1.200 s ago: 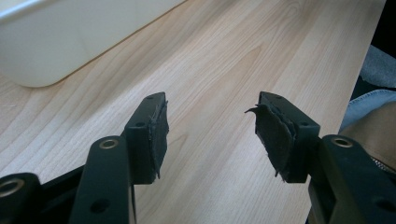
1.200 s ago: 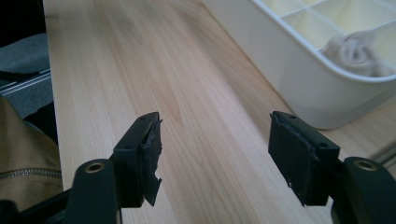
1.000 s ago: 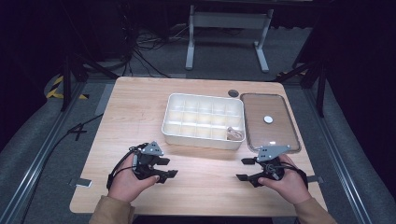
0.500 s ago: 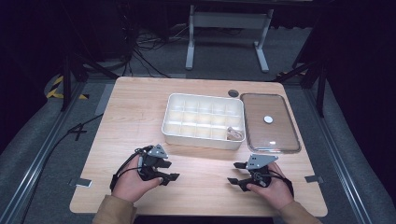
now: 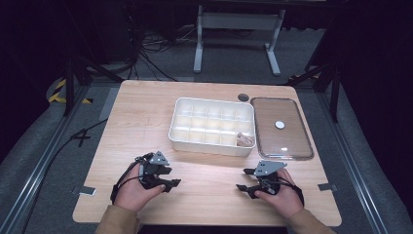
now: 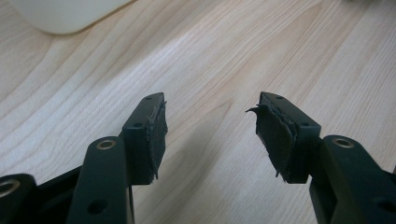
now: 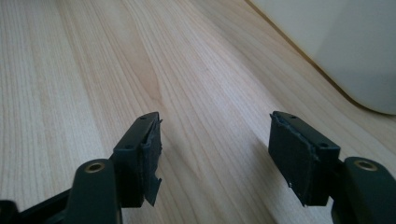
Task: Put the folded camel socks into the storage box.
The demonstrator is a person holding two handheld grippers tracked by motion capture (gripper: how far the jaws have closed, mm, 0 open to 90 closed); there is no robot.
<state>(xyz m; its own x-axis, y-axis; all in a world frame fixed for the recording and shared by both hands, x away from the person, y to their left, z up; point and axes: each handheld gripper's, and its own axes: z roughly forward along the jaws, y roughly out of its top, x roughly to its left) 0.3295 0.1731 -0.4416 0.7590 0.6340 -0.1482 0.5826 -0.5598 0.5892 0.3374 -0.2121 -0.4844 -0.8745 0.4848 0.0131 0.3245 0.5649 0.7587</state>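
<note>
A white compartment box [image 5: 212,126] sits in the middle of the wooden table [image 5: 146,122], with a small pale object [image 5: 244,140] in its near right cell. Its clear lid [image 5: 281,128] lies flat to the right of it. My left gripper [image 5: 171,176] rests low over the near left of the table, open, with nothing between its pads [image 6: 156,137]. My right gripper [image 5: 245,180] sits at the near right, also open and empty, jaws pointing left. A white box corner [image 7: 345,51] shows at the right gripper view's upper right, another box corner [image 6: 65,14] at the left gripper view's top left.
A dark round grommet [image 5: 243,97] sits in the table near its far edge. A metal stand [image 5: 236,29] and cables [image 5: 146,53] lie on the floor beyond the table. Bare wood stretches between the two grippers.
Both hands have drawn back toward the near edge of the table, and both grippers now point inward toward each other. Both stay open.
</note>
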